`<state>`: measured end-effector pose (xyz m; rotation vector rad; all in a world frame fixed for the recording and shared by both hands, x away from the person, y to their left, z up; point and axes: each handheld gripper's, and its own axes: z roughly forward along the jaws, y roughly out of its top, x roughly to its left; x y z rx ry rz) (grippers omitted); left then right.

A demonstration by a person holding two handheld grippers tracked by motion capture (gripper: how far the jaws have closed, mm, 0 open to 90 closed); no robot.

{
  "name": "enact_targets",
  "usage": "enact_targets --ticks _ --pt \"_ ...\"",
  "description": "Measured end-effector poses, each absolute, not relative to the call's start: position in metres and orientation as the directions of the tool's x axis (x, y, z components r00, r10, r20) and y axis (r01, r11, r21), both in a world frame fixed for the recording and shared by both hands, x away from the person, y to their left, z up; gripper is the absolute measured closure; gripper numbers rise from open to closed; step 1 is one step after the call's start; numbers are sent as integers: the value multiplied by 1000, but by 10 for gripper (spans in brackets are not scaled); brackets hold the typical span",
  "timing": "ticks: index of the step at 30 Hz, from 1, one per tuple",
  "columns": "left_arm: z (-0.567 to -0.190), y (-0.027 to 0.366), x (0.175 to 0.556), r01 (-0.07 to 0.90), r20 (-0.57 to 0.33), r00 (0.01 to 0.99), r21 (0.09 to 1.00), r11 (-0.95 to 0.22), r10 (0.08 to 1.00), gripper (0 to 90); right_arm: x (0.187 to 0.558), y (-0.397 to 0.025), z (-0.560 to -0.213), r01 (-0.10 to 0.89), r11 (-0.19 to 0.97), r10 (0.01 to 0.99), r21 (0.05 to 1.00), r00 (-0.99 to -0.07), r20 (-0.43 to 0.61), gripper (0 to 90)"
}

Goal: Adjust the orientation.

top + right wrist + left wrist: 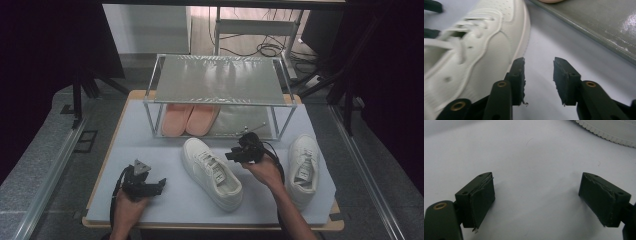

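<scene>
Approach step, likely: right gripper (231,155) parted beside sneaker (212,172), left gripper (161,184) wide, empty; next, close on sneaker.

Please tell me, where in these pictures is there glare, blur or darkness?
High view: glare streaks on the metal rack, dark surroundings. Right gripper view: the white sneaker is blurred at left, and glare shows on the rack's lower shelf. Left gripper view: evenly lit, soft shadows.

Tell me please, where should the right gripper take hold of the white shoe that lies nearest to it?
Probably at the collar around the opening of the white sneaker, coming from above. The shoe stands upright on its sole; that edge is thin enough for the open jaws of the right gripper, while the body looks too wide.
</scene>
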<state>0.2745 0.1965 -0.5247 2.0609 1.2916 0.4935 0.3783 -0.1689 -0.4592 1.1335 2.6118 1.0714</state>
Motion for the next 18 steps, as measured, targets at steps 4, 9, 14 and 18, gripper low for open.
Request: enact_targets --ticks 4,9,14,18 --pt "-525 197 274 652 -23 444 694 -306 896 134 370 -175 -452 611 465 660 641 -722 209 539" --pt "-525 197 274 652 -22 445 694 -306 895 134 356 -182 -442 613 456 660 646 -719 218 486" --pt "-525 196 274 651 -24 442 696 -302 897 134 342 -186 -433 600 461 637 654 -736 227 455" --pt "-525 196 275 650 -22 444 696 -305 896 134 328 -181 -427 567 498 599 656 -772 212 402"
